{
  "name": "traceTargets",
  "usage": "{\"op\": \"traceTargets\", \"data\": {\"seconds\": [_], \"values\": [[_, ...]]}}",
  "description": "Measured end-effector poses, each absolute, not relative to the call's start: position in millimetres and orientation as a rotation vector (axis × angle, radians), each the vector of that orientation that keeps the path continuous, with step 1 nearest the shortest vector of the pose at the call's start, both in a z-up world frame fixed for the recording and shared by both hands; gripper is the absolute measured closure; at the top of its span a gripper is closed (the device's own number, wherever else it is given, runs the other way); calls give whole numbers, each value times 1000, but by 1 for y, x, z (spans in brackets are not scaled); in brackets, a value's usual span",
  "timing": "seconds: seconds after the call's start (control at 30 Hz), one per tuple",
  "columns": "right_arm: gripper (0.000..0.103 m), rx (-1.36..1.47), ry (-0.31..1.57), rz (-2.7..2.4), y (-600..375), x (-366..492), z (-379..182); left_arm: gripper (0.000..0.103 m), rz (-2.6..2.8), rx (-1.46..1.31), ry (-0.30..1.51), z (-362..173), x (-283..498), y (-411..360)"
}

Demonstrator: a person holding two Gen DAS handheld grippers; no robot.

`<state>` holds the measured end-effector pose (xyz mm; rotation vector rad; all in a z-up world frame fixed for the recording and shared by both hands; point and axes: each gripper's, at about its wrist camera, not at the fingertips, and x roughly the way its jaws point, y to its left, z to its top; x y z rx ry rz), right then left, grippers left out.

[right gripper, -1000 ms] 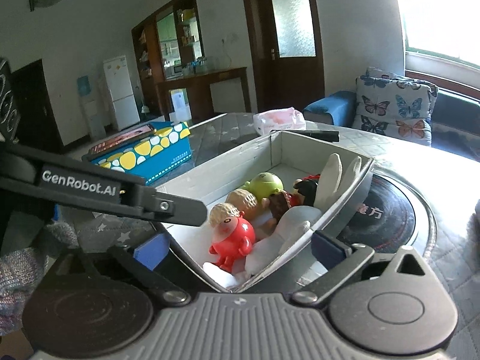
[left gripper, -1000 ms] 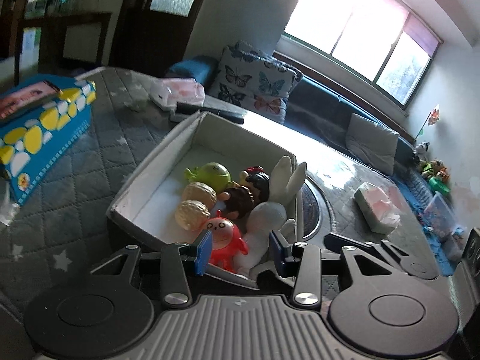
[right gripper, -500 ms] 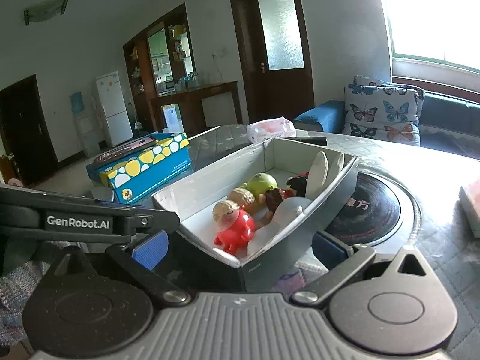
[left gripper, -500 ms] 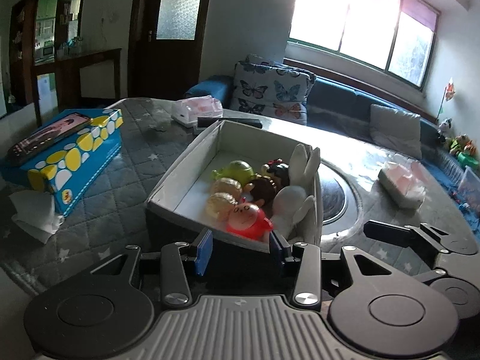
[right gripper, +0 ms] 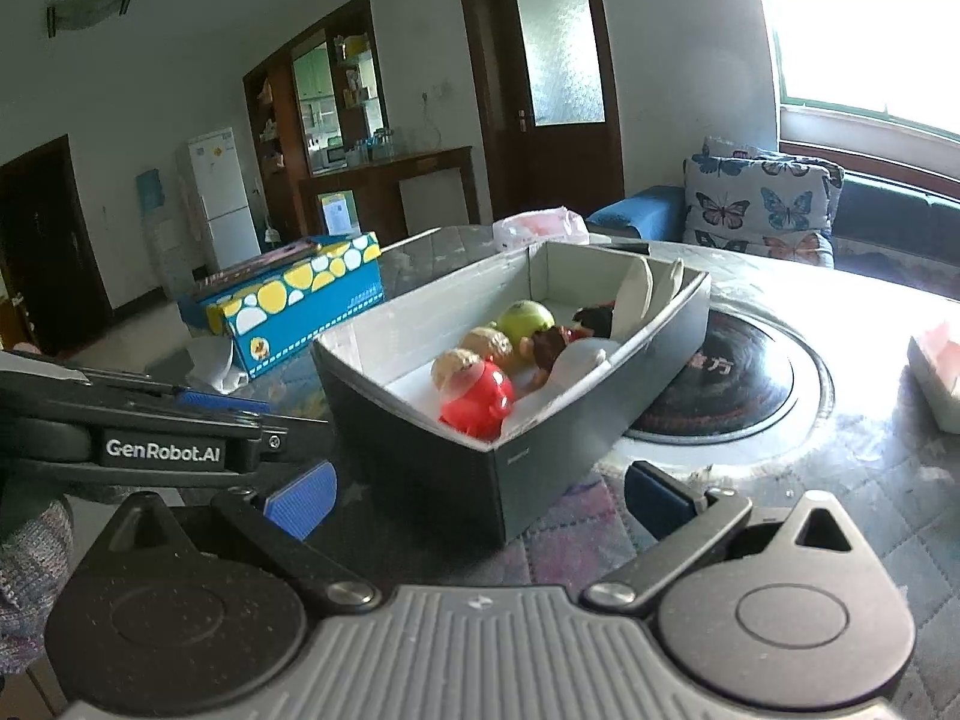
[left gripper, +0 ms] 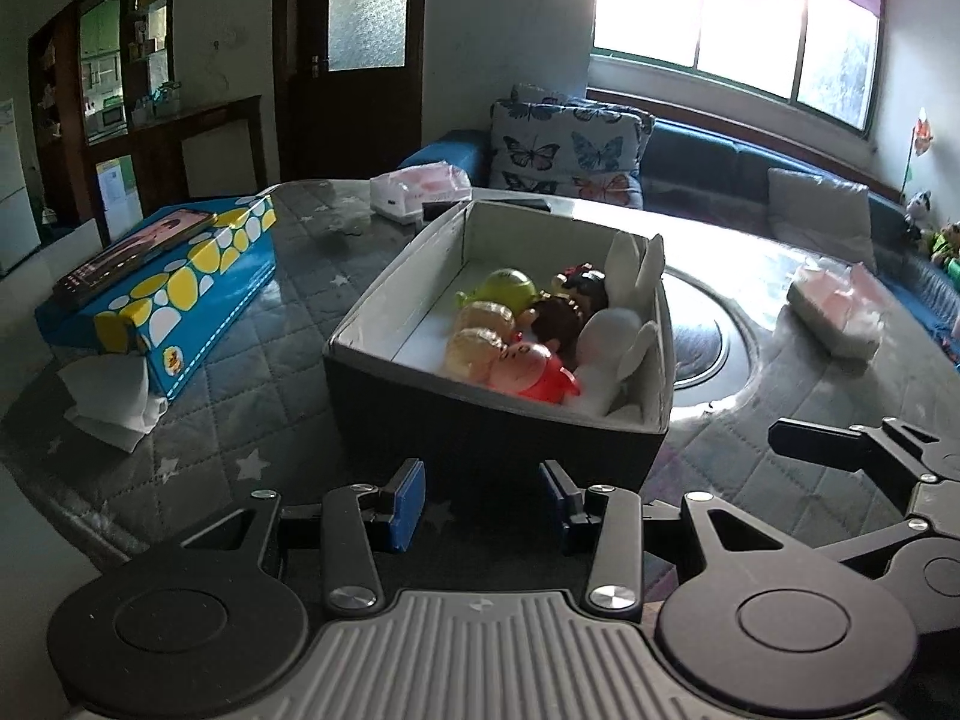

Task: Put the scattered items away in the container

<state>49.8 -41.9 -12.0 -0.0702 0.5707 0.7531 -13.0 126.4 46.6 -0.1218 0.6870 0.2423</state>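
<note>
A dark box with a pale lining point(left gripper: 384, 333) point(right gripper: 600, 432) stands on the quilted table and holds several small toys: a red figure point(left gripper: 537, 375) point(right gripper: 480, 399), a green one point(left gripper: 504, 288) point(right gripper: 528, 318), tan and dark ones, and a white bunny point(left gripper: 612, 330). My left gripper point(left gripper: 483, 501) is open and empty, just short of the box's near wall. My right gripper point(right gripper: 480, 495) is open wide and empty, near the box's front corner. The left gripper's side point(right gripper: 162, 450) shows at the left of the right wrist view.
A blue and yellow tissue box point(left gripper: 180, 288) point(right gripper: 300, 300) with a phone on top lies to the left, crumpled tissue point(left gripper: 111, 396) by it. Pink tissue packs point(left gripper: 837, 315) point(left gripper: 420, 186) lie right and far. A round dark hotplate point(right gripper: 720, 372) sits beside the box.
Both grippers have pulled back and down from the box, which now sits farther away and is seen from lower. The toys stayed in the box.
</note>
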Motion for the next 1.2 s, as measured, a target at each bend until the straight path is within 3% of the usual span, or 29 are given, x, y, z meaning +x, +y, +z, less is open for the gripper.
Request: {"op": "traceTargets", "data": {"seconds": [1.2], "values": [[0, -115, 642, 638, -28, 53, -36, 59, 356, -76, 728, 20, -9, 133]]}}
